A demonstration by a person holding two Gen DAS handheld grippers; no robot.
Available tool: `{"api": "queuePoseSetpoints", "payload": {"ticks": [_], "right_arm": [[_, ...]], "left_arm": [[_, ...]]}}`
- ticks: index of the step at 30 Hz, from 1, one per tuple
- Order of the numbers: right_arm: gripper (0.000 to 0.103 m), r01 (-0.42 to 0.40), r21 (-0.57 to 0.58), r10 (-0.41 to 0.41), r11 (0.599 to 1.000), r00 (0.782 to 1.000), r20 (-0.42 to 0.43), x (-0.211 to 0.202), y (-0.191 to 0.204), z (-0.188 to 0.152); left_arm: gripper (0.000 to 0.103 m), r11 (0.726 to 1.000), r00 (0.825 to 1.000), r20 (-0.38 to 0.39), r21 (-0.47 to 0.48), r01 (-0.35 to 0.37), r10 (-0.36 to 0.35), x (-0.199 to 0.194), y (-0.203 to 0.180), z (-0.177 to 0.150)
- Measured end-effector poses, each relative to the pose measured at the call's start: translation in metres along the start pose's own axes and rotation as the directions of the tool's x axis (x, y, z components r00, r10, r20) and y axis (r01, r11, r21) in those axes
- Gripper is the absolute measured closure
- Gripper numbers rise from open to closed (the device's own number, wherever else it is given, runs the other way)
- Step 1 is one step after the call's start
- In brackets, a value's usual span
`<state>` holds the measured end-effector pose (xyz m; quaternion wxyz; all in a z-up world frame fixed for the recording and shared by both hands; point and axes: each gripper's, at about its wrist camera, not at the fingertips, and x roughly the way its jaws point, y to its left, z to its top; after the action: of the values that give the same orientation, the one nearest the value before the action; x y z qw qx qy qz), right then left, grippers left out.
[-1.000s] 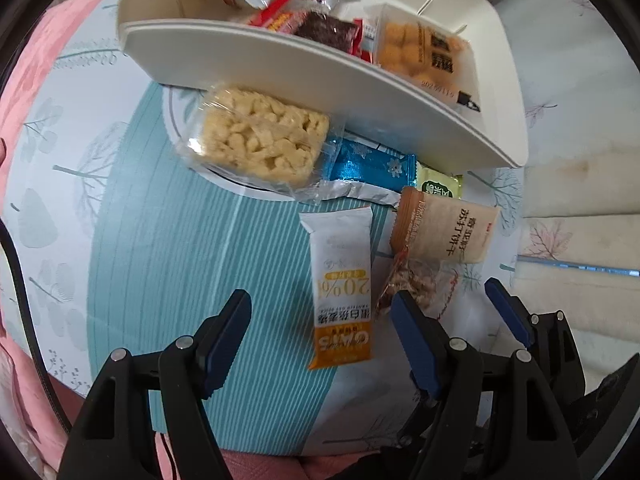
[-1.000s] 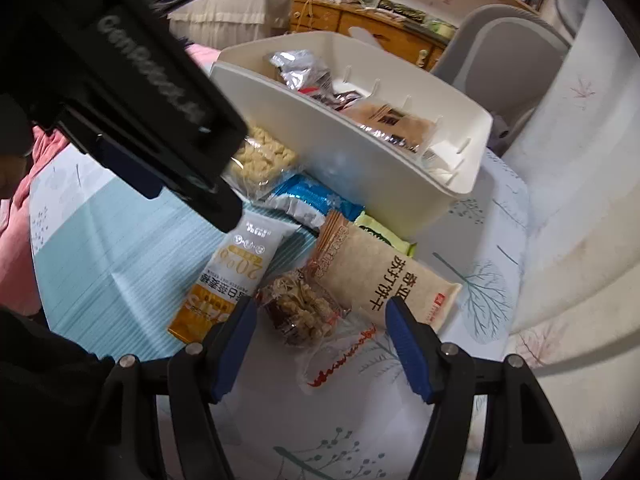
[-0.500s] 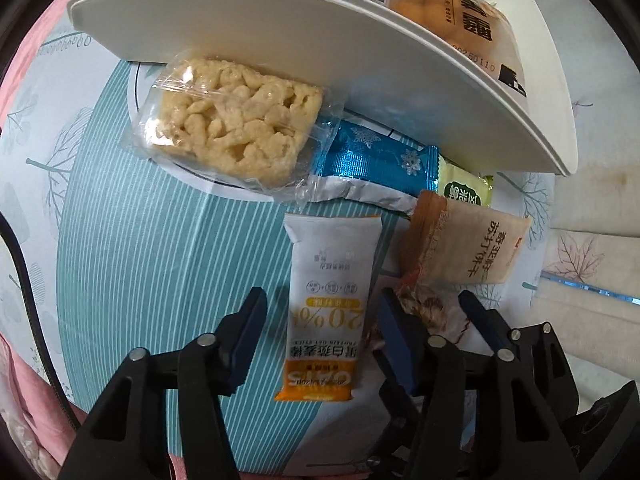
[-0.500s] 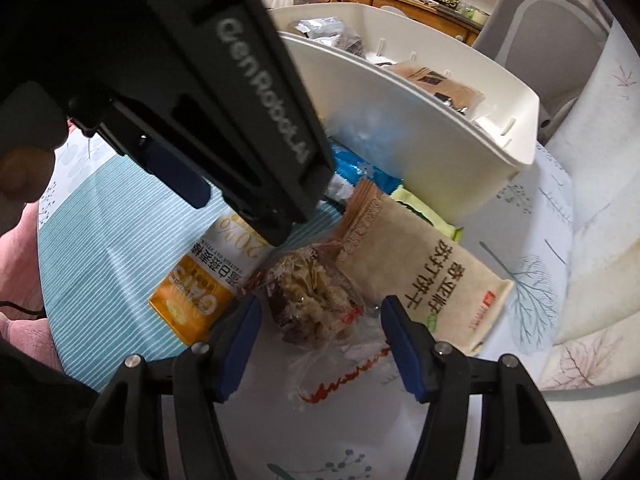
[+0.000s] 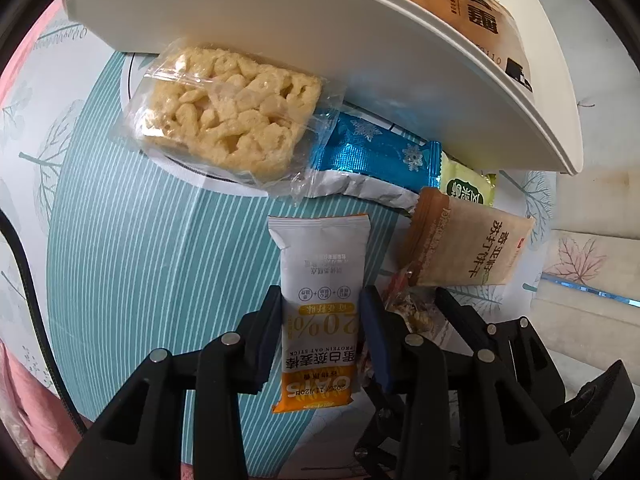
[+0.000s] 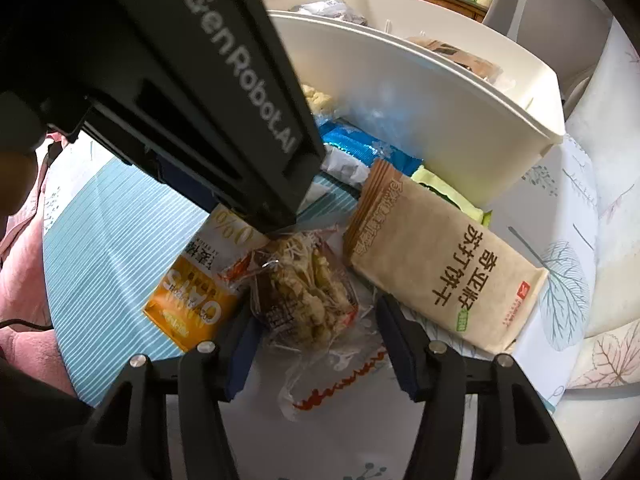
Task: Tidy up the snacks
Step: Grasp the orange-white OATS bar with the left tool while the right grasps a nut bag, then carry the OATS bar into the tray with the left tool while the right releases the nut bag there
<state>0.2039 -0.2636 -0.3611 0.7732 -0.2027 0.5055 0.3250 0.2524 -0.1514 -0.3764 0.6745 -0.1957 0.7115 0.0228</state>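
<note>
Your left claw (image 5: 322,332) has just been closing and now pinches the oat bar (image 5: 320,300) lying on the striped surface (image 5: 140,260). Your right claw (image 6: 316,344), still closing, straddles the clear nut-snack packet (image 6: 304,296) unclenched. The brown cracker pack (image 6: 436,272) crowds its right; the white bin (image 6: 420,120) stands behind.

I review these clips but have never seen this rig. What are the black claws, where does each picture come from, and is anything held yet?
A person holds two hand-held grippers, each with a camera looking along its fingers. In the left view, the left gripper has just been closing and pinches the oat bar. In the right view, the right gripper straddles a clear nut snack pack, closing but not gripping. Other snacks lie on the tablecloth beside the white bin.
</note>
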Motion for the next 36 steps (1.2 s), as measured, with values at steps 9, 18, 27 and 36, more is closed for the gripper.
{"api": "queuePoseSetpoints", "payload": {"ticks": [9, 18, 27, 36], "right_arm": [[0.047, -0.002, 0.020, 0.002, 1.000, 1.000, -0.011, 0.001, 0.000, -0.002], [0.048, -0.027, 0.125, 0.034, 0.992, 0.998, -0.058, 0.000, -0.007, 0.002], [0.049, -0.051, 0.274, 0.070, 0.960, 0.996, -0.060, -0.012, -0.007, 0.016], [0.049, -0.079, 0.314, 0.080, 0.946, 0.997, 0.010, -0.035, 0.009, 0.060]], "left_arm": [[0.066, 0.999, 1.000, -0.005, -0.032, -0.008, 0.008, -0.008, 0.024, -0.010], [0.066, 0.997, 0.999, 0.038, -0.083, 0.007, -0.004, -0.030, 0.058, -0.025], [0.066, 0.996, 0.996, 0.084, -0.086, 0.023, -0.016, -0.071, 0.086, -0.028], [0.066, 0.999, 0.994, 0.100, -0.016, 0.043, -0.042, -0.130, 0.110, -0.011]]}}
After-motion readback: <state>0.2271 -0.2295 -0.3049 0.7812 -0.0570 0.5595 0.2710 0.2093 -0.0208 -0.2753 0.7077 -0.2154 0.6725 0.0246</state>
